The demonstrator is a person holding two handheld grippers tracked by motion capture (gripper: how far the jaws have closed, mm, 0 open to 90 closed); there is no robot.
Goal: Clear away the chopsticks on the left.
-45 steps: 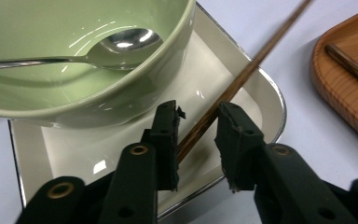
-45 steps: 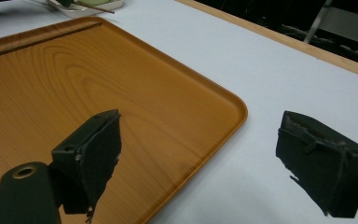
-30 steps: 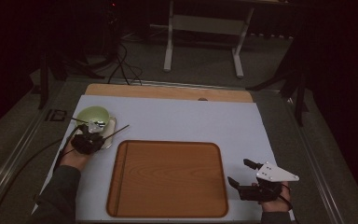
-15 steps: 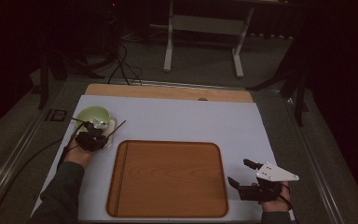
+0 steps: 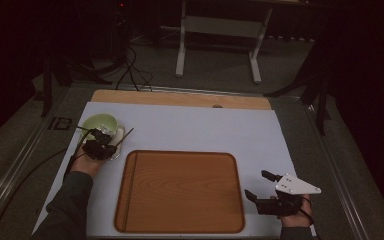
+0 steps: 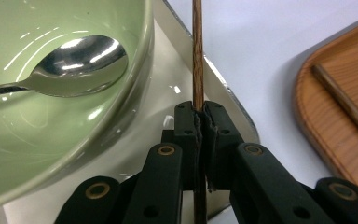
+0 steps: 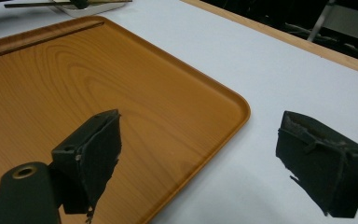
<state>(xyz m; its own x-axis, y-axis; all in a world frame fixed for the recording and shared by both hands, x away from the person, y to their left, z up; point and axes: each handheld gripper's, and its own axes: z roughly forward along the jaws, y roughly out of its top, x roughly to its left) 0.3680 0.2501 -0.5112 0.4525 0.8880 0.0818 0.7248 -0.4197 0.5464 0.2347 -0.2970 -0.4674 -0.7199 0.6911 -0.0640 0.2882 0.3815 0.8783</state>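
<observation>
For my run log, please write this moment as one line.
left gripper: shut on chopstick | bowl: holds spoon | right gripper: open, beside tray

Count, per kind:

- Bowl [image 6: 51, 140]: 1, green, on the bench [image 5: 195, 125].
- Spoon [image 6: 74, 65]: 1, metal, lying inside the bowl.
- Small metal tray [image 6: 168, 84]: 1, under the bowl.
- Chopstick [image 6: 197, 56]: 1 clearly seen, dark wood, pinched in the left tongs [image 6: 200, 122]. Can't tell if a 2nd one is there.
- Wooden tray [image 5: 180, 192]: 1, w/ 1 groove along its left side.
- Tongs: 2 — left tongs, right tongs [image 7: 214, 158]. 2 black jaws each, so 4 jaws total.
- Hands: 2, 1 per tongs.
- Bench: 1.
</observation>
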